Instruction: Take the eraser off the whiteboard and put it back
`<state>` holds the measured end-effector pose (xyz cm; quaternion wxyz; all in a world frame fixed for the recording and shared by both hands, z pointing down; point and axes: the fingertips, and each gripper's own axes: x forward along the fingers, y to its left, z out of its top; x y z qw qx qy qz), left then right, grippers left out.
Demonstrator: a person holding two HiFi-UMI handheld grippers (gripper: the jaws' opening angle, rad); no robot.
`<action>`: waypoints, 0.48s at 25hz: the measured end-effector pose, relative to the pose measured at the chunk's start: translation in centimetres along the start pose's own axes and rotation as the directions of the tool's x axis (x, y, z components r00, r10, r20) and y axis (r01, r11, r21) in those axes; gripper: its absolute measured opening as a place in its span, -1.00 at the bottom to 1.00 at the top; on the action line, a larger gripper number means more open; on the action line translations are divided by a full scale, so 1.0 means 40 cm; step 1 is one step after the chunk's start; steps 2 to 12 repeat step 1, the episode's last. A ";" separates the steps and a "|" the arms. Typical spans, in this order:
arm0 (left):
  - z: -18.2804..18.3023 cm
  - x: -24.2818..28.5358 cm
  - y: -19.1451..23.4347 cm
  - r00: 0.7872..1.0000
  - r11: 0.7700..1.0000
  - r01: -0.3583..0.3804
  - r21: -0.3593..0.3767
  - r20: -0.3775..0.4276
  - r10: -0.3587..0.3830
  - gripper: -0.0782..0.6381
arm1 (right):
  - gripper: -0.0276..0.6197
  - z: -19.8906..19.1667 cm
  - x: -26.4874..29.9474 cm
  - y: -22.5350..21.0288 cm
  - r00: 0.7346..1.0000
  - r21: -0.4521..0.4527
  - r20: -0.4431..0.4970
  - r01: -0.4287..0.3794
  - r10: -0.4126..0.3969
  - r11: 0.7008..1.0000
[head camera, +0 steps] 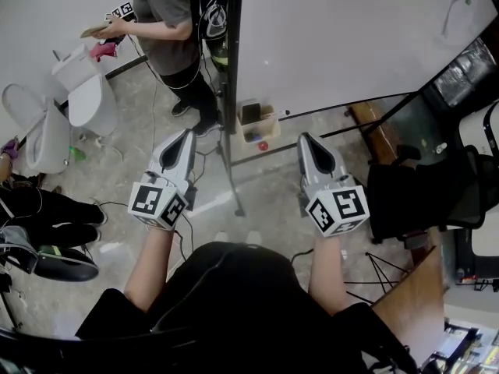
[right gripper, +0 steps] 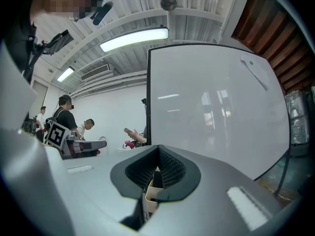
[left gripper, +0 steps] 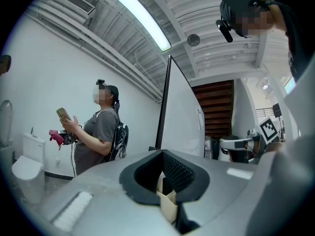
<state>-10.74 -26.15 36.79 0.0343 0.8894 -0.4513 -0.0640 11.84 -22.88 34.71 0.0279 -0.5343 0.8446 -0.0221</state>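
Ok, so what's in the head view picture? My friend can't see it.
Seen from above, a person holds the left gripper and the right gripper, both shut and empty, toward a big whiteboard on a stand. Another person stands at the upper left holding a phone.

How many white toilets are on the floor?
2. One toilet stands by the standing person; the second toilet is beside it, nearer the head view's left edge. More may be hidden outside the view.
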 end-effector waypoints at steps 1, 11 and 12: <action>-0.001 -0.001 -0.001 1.000 1.000 0.000 0.000 0.000 0.000 -0.77 | -0.89 -0.002 -0.001 0.000 1.000 0.001 -0.002 0.000 0.000 1.000; -0.001 -0.001 -0.001 1.000 1.000 0.000 0.000 0.000 0.000 -0.77 | -0.89 -0.002 -0.001 0.000 1.000 0.001 -0.002 0.000 0.000 1.000; -0.001 -0.001 -0.001 1.000 1.000 0.000 0.000 0.000 0.000 -0.77 | -0.89 -0.002 -0.001 0.000 1.000 0.001 -0.002 0.000 0.000 1.000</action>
